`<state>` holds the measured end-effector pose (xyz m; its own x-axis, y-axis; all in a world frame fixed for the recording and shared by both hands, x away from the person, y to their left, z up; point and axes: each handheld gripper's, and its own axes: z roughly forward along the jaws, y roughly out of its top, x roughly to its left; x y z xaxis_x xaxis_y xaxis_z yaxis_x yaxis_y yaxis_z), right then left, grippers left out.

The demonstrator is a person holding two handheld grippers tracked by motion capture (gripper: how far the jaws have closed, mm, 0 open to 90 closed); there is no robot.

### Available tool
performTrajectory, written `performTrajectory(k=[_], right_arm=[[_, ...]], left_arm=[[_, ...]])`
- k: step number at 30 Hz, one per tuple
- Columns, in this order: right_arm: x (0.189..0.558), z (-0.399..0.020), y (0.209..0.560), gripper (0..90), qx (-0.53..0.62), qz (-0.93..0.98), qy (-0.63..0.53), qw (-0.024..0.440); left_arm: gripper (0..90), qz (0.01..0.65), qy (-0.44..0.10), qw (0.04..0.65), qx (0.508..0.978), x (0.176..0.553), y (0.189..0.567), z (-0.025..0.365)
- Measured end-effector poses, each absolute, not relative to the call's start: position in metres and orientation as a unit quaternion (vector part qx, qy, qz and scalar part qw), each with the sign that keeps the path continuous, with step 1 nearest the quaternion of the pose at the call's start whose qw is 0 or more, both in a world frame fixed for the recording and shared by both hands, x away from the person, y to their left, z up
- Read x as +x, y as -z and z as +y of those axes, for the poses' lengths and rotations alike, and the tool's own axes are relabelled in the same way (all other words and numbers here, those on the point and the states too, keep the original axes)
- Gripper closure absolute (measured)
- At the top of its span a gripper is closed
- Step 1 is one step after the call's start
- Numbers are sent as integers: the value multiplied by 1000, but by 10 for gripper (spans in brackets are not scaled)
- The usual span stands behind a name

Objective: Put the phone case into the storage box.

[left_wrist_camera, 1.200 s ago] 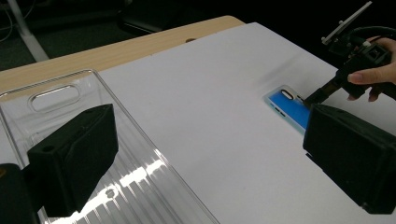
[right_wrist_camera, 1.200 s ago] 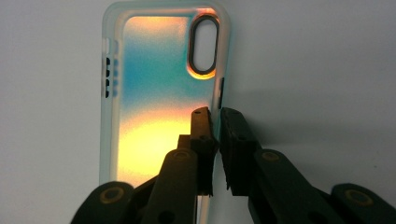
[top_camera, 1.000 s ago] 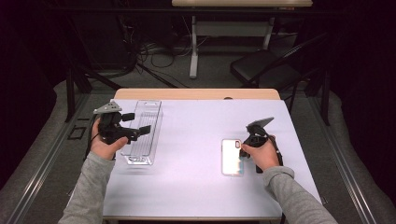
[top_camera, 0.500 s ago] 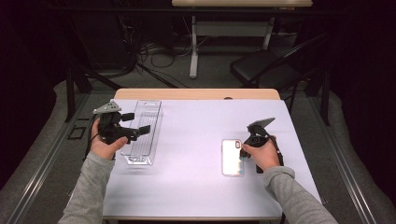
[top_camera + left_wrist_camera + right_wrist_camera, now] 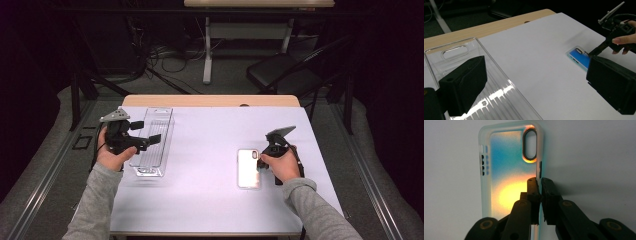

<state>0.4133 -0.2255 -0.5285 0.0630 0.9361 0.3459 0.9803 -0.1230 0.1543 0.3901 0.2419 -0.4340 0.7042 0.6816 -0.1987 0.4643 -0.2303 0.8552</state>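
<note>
- My right claw [image 5: 539, 181] is clamped on the long side edge of the phone case [image 5: 509, 167], which lies flat on the white desk [image 5: 205, 150]
- My left claw [image 5: 145, 132] is spread wide with nothing between its jaws, above the clear plastic tray [image 5: 152, 142] at the desk's left

No text, label or number can be read anywhere (surfaces all unmarked).
</note>
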Motion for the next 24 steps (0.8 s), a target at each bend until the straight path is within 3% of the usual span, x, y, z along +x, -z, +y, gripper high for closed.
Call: performTrajectory(k=[24], right_arm=[[416,-215,500,856,-711,-667,216,52]], left_arm=[[42,366,-105,500,778,389,435,237]])
